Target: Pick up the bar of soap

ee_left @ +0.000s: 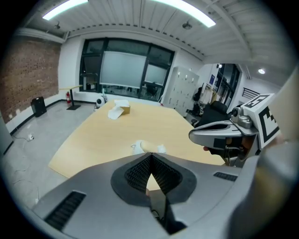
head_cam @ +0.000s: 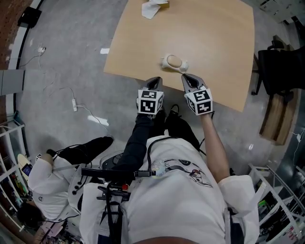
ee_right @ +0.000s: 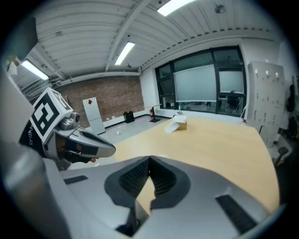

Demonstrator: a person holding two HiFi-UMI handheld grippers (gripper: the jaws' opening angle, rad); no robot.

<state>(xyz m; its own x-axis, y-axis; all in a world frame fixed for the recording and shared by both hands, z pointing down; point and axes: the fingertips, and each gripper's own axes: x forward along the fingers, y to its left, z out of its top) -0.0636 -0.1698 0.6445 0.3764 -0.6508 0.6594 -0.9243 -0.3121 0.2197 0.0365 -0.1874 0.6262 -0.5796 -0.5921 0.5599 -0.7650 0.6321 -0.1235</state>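
Wooden table (head_cam: 214,38): the bar of soap (head_cam: 174,61) lies in a white dish (head_cam: 165,62) near the front edge. Left gripper (head_cam: 155,81) and right gripper (head_cam: 187,77): both clenched, empty. The soap is probably rigid, light and slippery; grip across its long sides.

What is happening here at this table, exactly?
A person holds a two-jaw gripper in each hand at the near edge of a wooden table. The left gripper and the right gripper are both shut and empty. The bar of soap lies in a small white dish just ahead of them, not yet touched. Some white paper lies at the far edge.
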